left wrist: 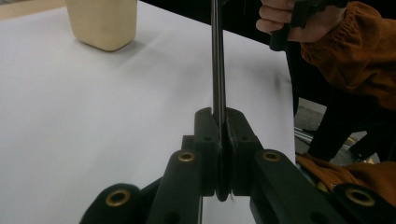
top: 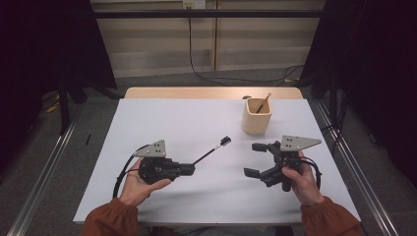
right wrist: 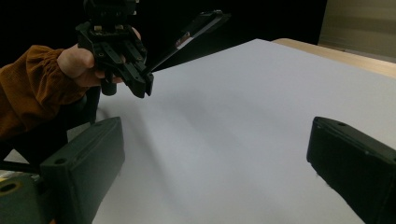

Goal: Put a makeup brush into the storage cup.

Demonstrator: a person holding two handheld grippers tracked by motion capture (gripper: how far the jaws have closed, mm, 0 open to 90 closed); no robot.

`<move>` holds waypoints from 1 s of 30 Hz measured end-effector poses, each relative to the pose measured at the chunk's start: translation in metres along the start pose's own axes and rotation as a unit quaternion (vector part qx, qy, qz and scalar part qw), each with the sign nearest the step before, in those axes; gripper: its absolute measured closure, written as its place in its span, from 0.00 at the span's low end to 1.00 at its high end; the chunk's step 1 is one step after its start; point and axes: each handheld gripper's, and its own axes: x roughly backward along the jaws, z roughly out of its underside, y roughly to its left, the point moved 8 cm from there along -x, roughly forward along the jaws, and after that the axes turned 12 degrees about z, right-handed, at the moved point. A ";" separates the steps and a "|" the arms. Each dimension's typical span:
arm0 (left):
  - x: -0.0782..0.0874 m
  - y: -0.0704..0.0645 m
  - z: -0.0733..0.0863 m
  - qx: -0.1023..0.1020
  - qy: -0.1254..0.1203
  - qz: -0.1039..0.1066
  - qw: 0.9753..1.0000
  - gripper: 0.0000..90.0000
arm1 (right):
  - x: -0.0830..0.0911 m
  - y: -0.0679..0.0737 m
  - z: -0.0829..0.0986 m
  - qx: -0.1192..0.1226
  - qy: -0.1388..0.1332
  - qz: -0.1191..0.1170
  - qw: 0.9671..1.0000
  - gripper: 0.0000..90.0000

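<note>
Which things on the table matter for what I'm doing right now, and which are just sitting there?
In play:
- thin black tool, clamped at its handle end
- left gripper, shut on it, tool pointing toward the cup
- wooden cup, already holding one stick-like item

Standing by:
- right gripper, jaws wide apart, holding nothing
- white table top

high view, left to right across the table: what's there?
Left gripper shut on a thin black tool → wooden cup with a stick in it → right gripper, jaws open.
</note>
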 end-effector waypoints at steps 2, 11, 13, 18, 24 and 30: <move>-0.001 0.000 -0.002 -0.006 -0.007 -0.003 1.000 0.95 | -0.001 0.000 -0.001 0.000 -0.005 0.003 1.000 0.04; -0.007 0.007 -0.005 -0.027 -0.027 -0.026 0.999 0.95 | -0.011 0.008 -0.004 0.003 -0.007 -0.007 1.000 0.06; -0.009 0.007 -0.006 -0.029 -0.037 -0.023 0.999 0.95 | -0.013 0.011 -0.005 0.007 -0.003 -0.011 1.000 0.07; -0.013 0.007 -0.009 -0.035 -0.049 -0.017 0.998 0.95 | -0.016 0.013 -0.010 0.012 -0.007 -0.011 1.000 0.09; -0.016 0.011 -0.015 -0.041 -0.064 -0.022 0.997 0.95 | -0.020 0.012 -0.015 -0.005 -0.009 -0.011 1.000 0.13; -0.024 0.011 -0.017 -0.047 -0.070 -0.013 0.996 0.95 | -0.025 0.014 -0.020 -0.013 -0.015 -0.013 1.000 0.16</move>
